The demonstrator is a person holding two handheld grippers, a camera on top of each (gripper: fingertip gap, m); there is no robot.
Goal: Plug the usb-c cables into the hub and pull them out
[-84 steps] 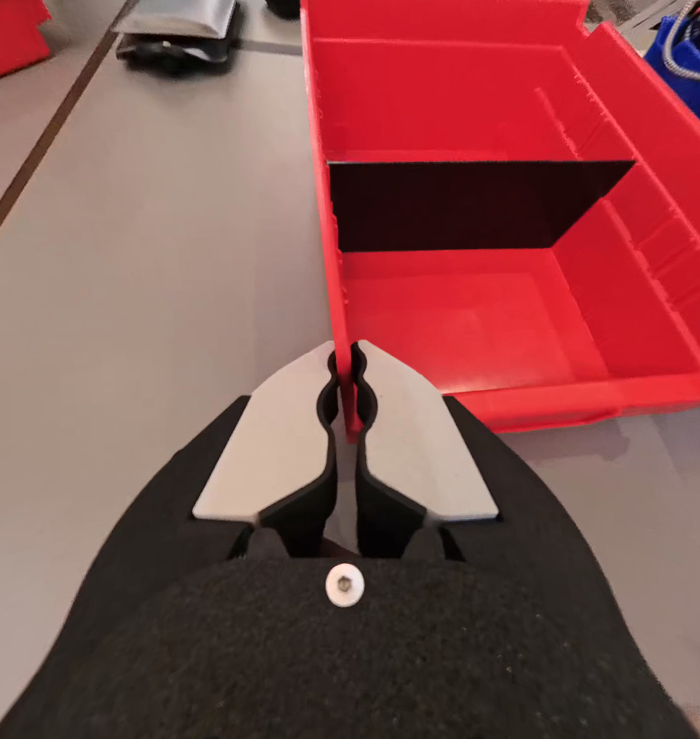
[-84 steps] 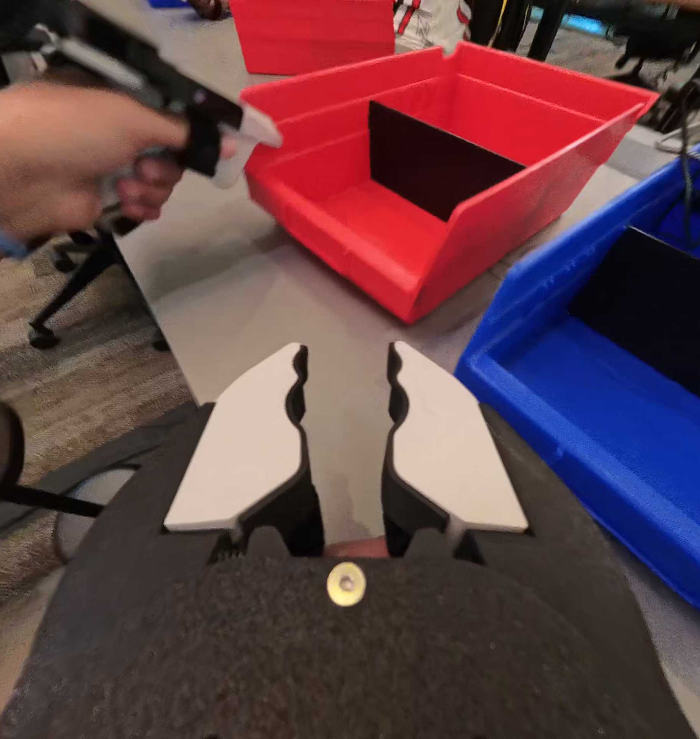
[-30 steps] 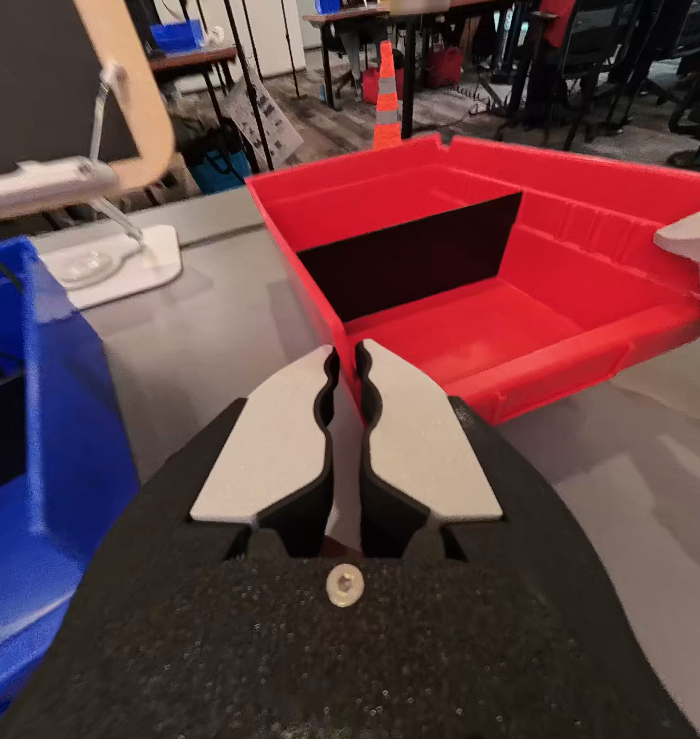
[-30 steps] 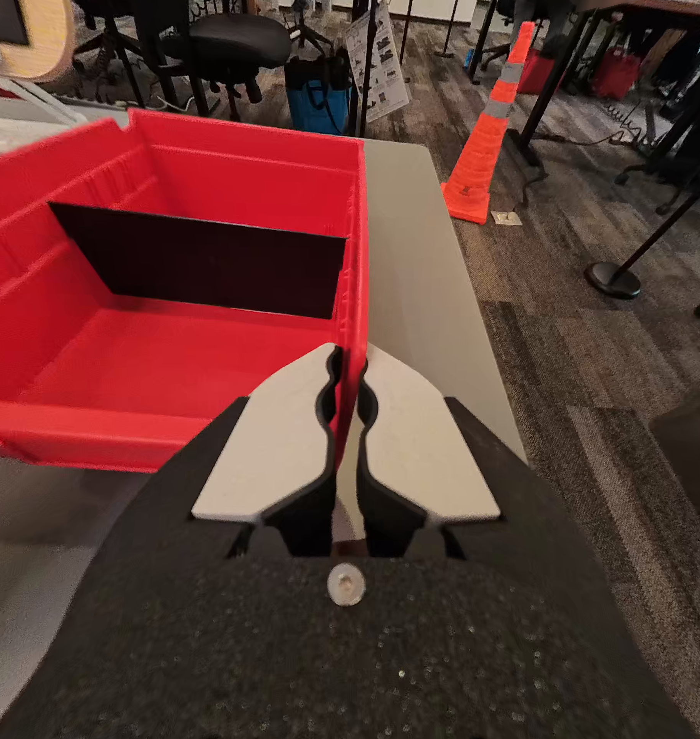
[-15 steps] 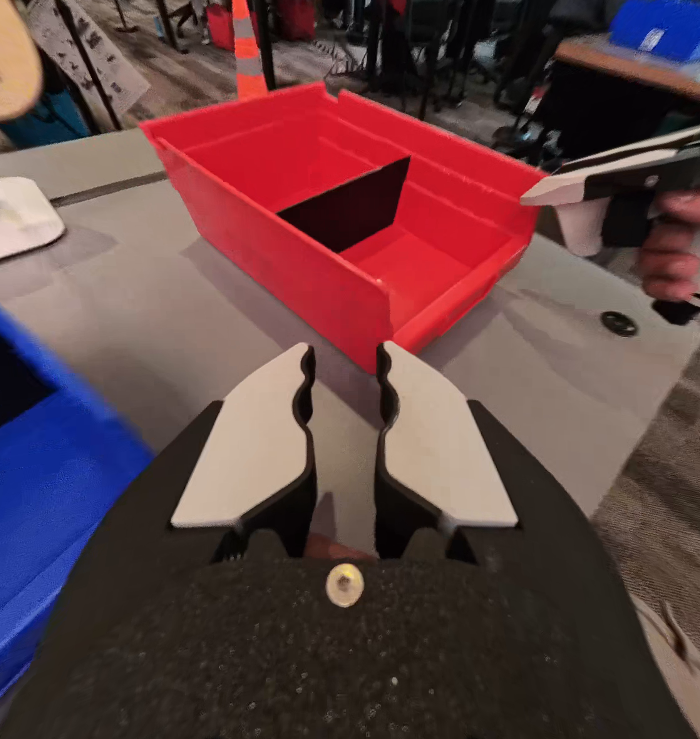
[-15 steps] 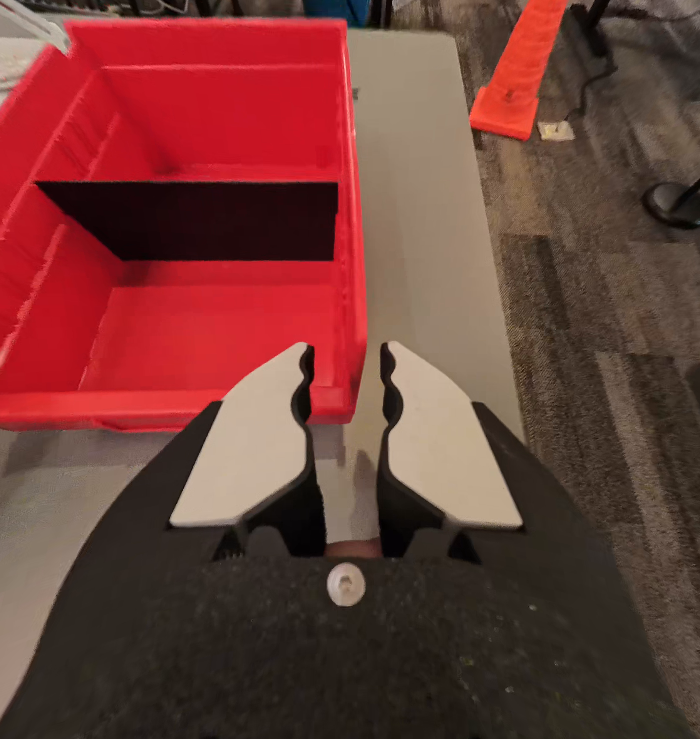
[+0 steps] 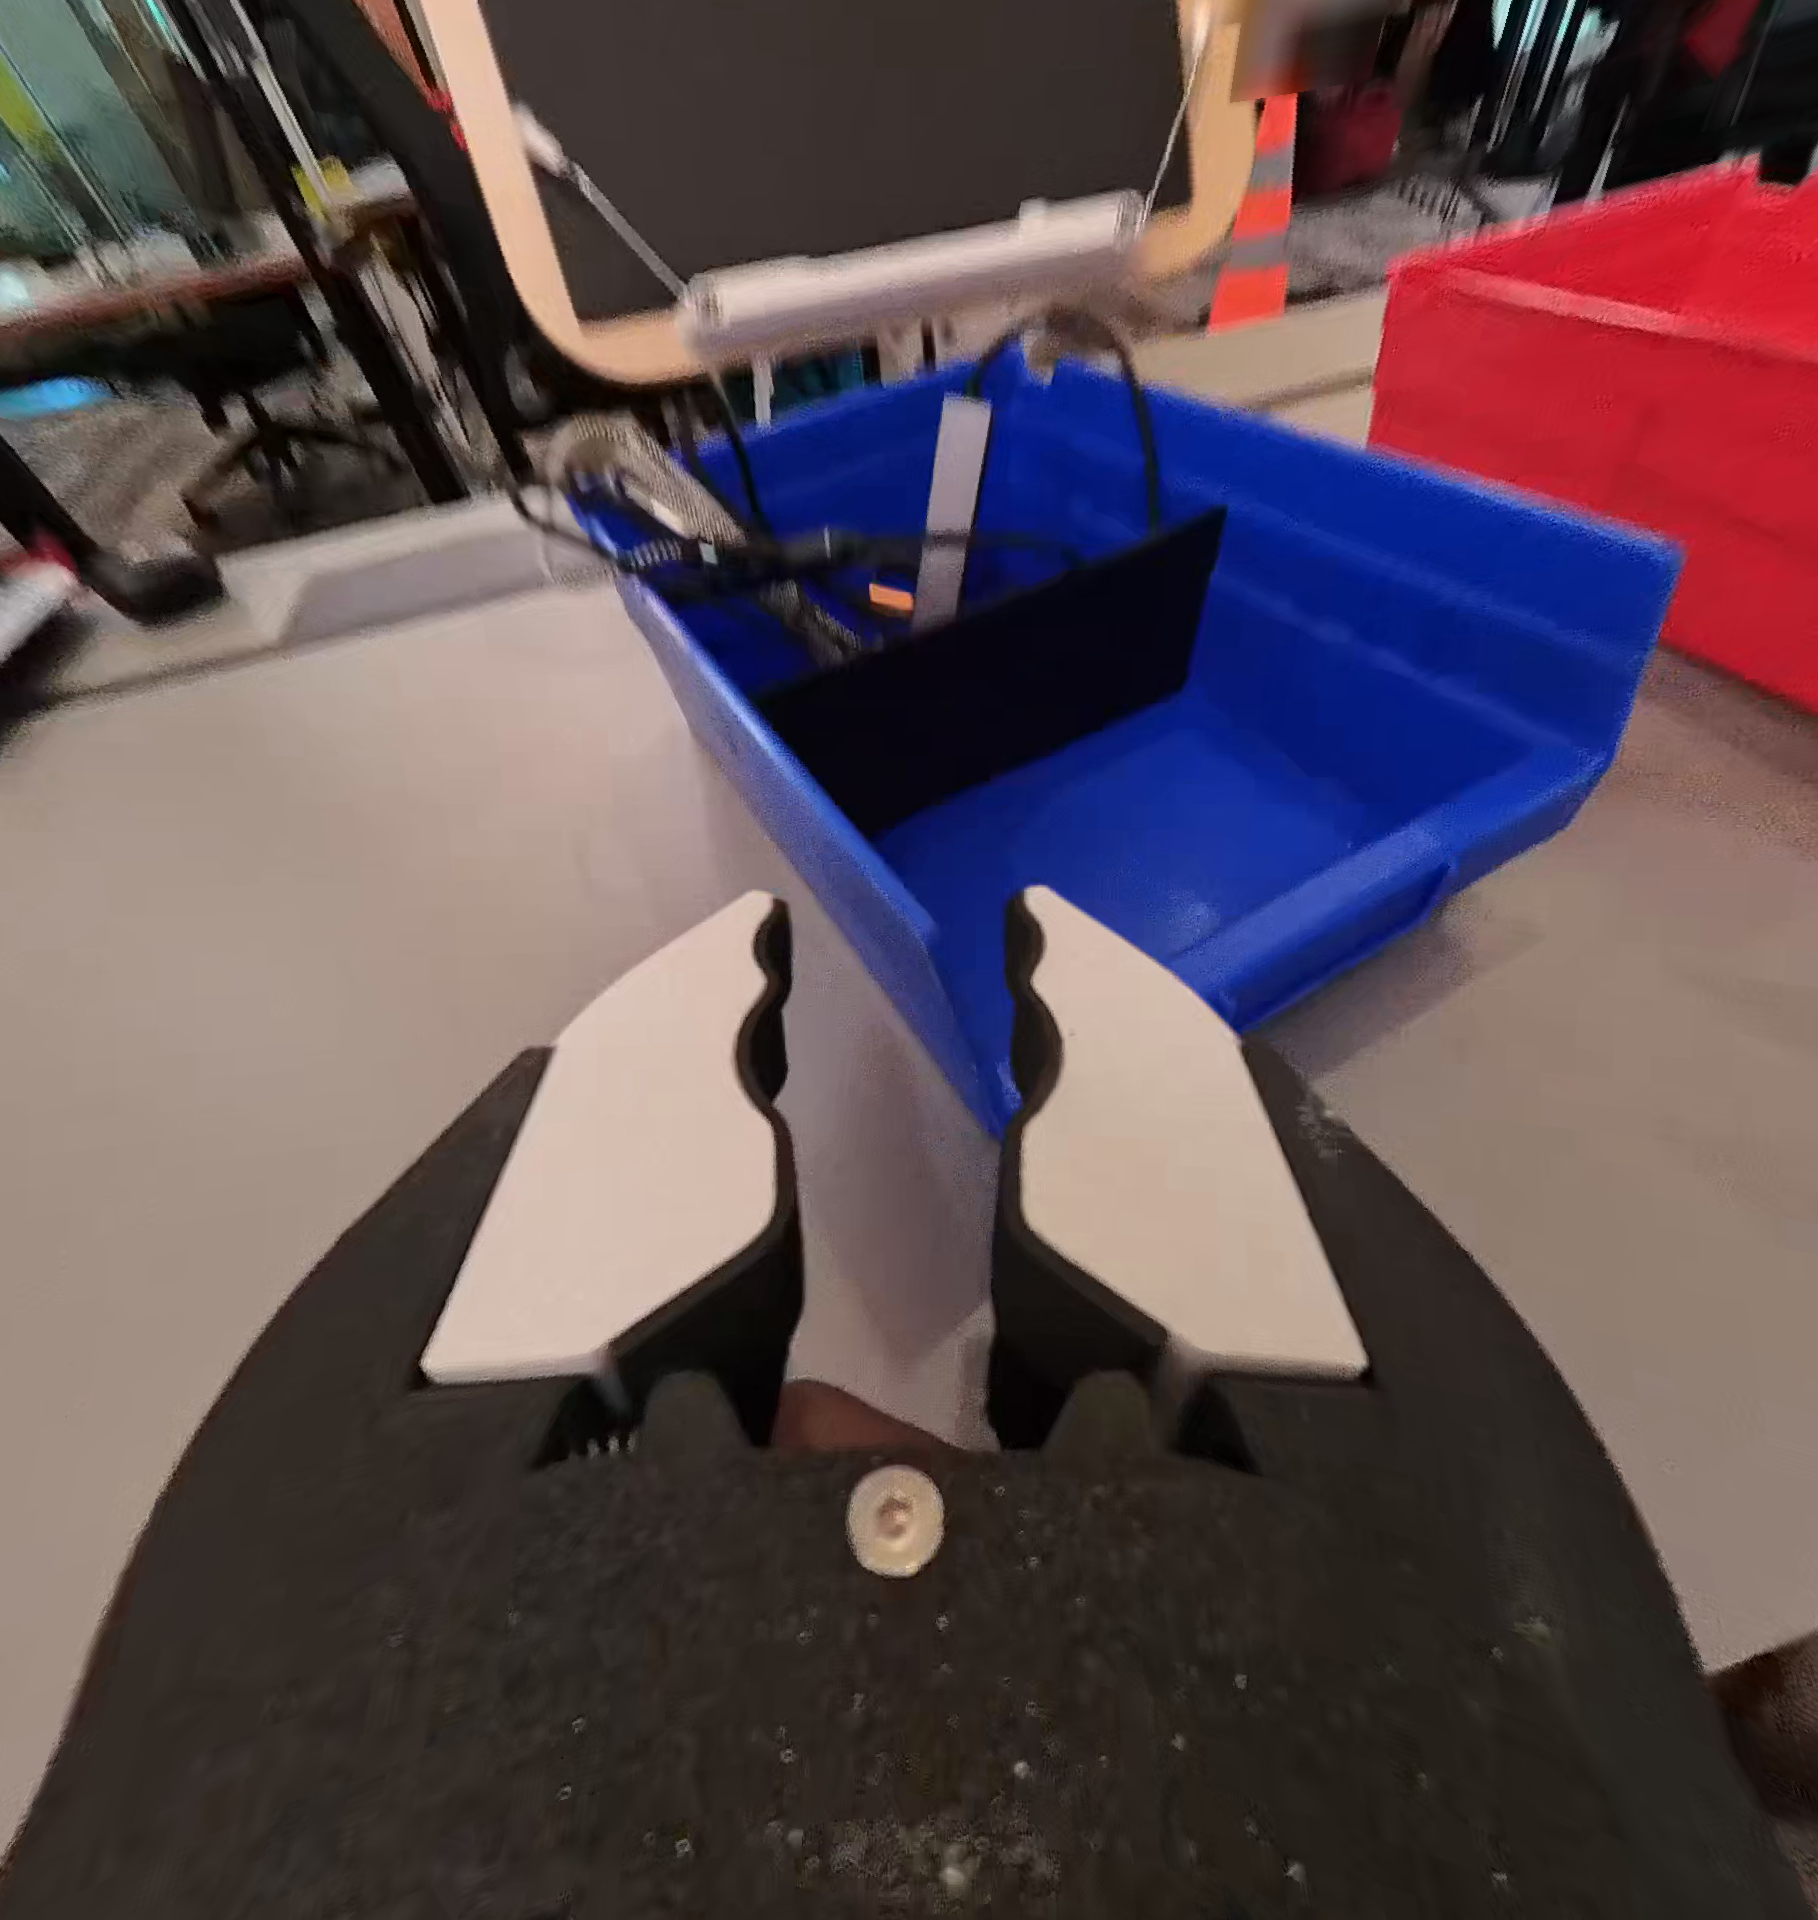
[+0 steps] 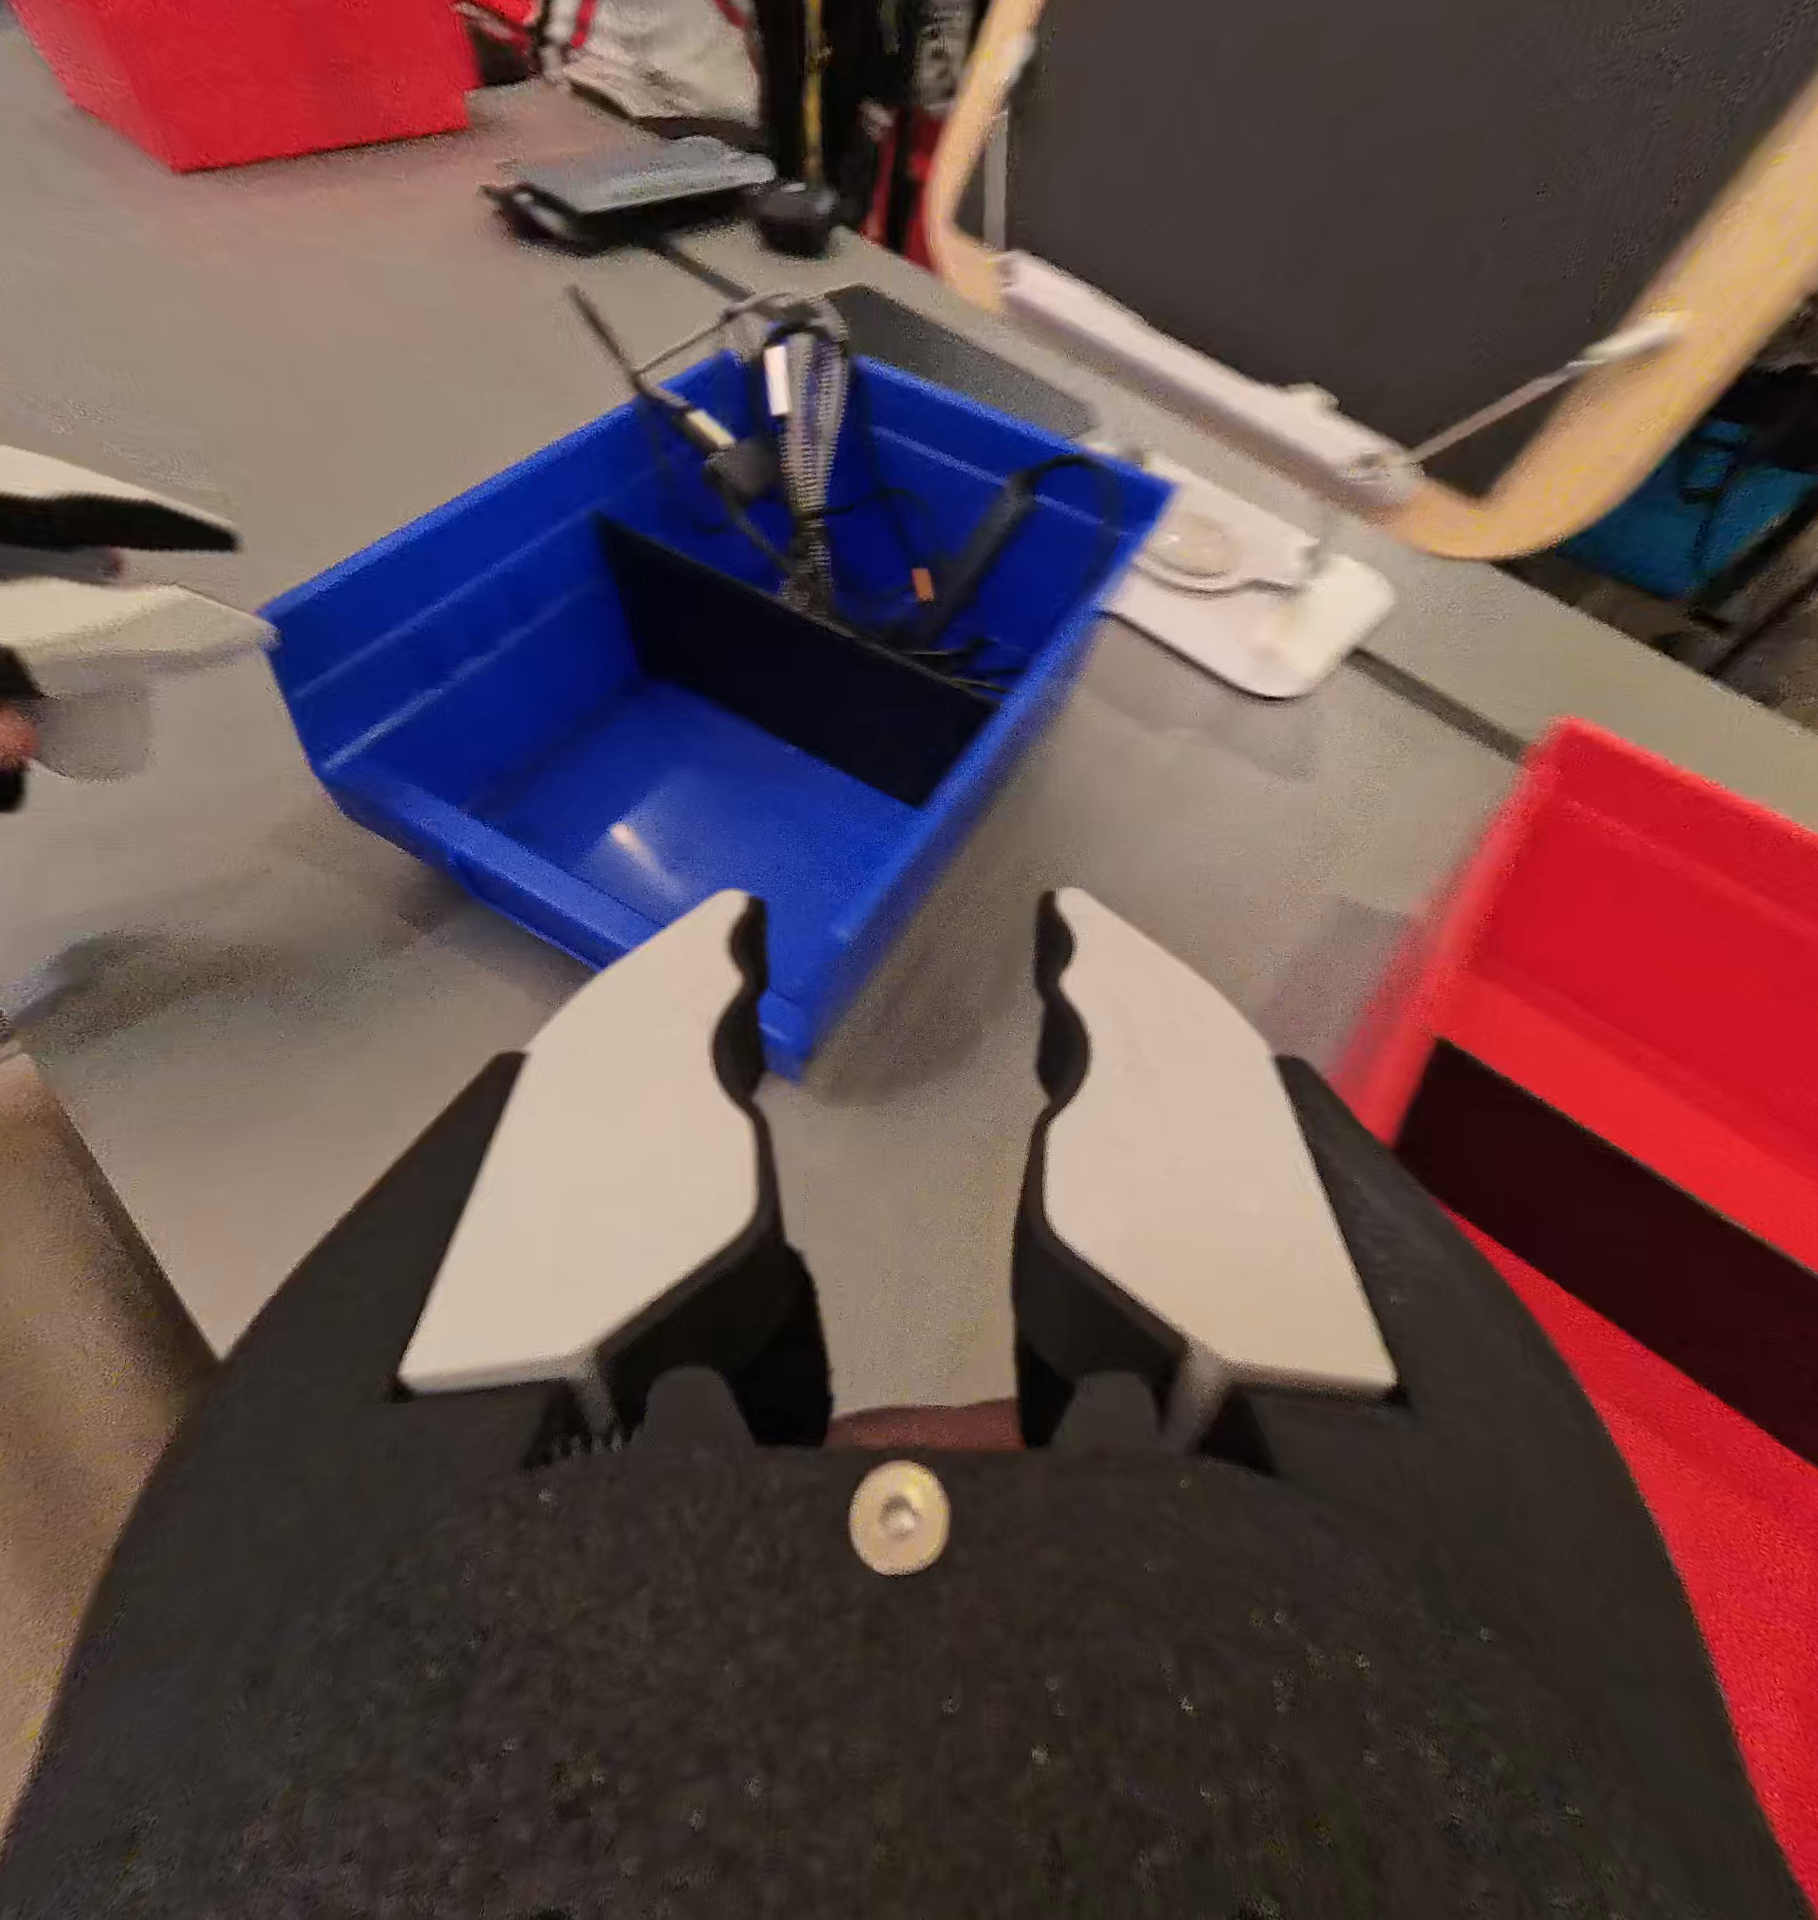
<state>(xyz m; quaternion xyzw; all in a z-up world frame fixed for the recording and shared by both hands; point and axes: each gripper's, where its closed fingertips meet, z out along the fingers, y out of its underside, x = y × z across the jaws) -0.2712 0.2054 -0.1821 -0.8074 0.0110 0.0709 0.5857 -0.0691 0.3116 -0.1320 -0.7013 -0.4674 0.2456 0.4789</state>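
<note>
Hovering over blue bin (image 7: 1331,665), both tools released, nothing held.
Left tool (image 7: 894,925) & right tool (image 8: 894,914) gaping; cables (image 8: 811,488) in bin's far compartment look light, floppy, tangled – prob. best pinched at stiff plug ends.

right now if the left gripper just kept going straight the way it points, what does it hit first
Most likely the near corner of the blue bin: its side wall runs up between the open fingers of the left gripper. The cables lie farther on, behind the black divider. Depth is blurred, so this is a guess.

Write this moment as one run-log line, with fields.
left gripper: open, empty | right gripper: open, empty | cables: in blue bin, rear compartment | red bin: right of blue bin
</note>
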